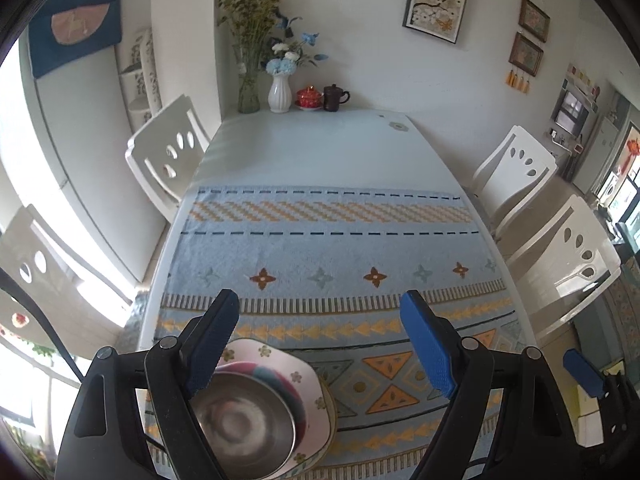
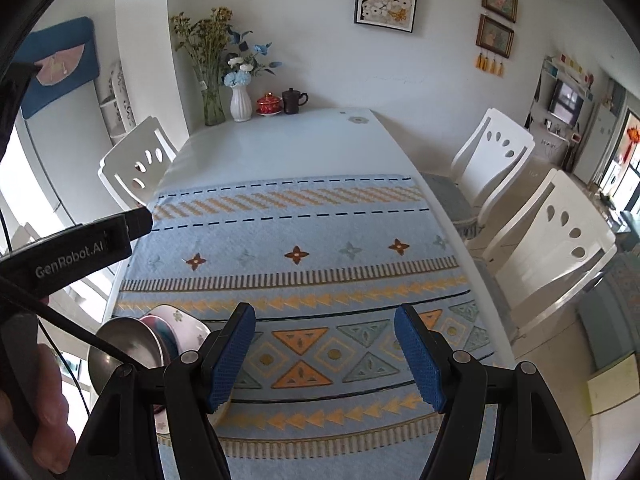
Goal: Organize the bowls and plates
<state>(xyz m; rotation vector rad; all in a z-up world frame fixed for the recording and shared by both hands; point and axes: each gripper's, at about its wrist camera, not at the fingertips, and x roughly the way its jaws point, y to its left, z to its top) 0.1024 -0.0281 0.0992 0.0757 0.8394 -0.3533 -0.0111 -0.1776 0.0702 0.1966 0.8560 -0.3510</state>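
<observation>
While both tools hang above the worktop (image 1: pixel 304 148), the left tool (image 1: pixel 320 344) stands with its jaws wide apart and nothing between them. Just below its left finger (image 1: pixel 212 344) sits a steel bowl (image 1: pixel 244 428), nested in a pink and teal bowl (image 1: pixel 288 388), which rests on a flowered plate (image 1: pixel 308 376). The right tool (image 2: pixel 324 356) is likewise spread and grips nothing; the same stack lies to its left, over the patterned cloth (image 2: pixel 288 232). Far ahead of both tools, vases (image 1: pixel 279 94) and a mug (image 1: pixel 334 98) stand against the wall.
</observation>
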